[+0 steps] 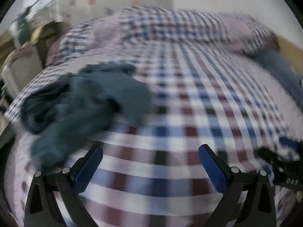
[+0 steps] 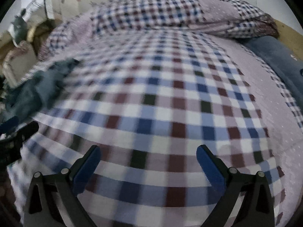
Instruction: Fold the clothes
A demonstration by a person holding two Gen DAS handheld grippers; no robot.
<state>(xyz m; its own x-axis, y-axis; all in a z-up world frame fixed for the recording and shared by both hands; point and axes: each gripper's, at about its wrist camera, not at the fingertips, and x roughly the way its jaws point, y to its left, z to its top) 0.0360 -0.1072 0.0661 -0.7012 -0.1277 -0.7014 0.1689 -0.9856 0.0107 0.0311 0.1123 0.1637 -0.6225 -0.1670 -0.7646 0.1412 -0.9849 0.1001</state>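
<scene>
1. Blue-padded fingers [image 1: 89,168] of the left gripper [image 1: 150,151] fill the bottom of the left wrist view, spread wide apart with nothing between them; the gripper hangs released above the checked bedspread [image 1: 180,124].
2. Likewise, the right gripper [image 2: 147,150] stands open and empty over the same bedspread [image 2: 161,98], its blue pads [image 2: 210,165] well apart.
3. Ahead and to the left of the left gripper lies a crumpled dark teal garment [image 1: 81,102], bunched in a heap on the bedspread near the bed's left edge; its lower end reaches close to the left finger, though blur hides whether they touch.
4. From the right wrist view, the same garment [image 2: 36,90] sits far off to the left, well apart from the right gripper.
5. Part of the other gripper shows as a dark shape at the right edge of the left view [image 1: 280,160].
6. Farther back, a checked pillow or rolled quilt [image 2: 170,13] lies across the head of the bed.
7. At the far right, a blue cloth [image 2: 274,56] lies along the bed's edge.
8. Beyond the bed's left side, a grey stuffed toy [image 2: 19,26] stands beside a pale wall.
</scene>
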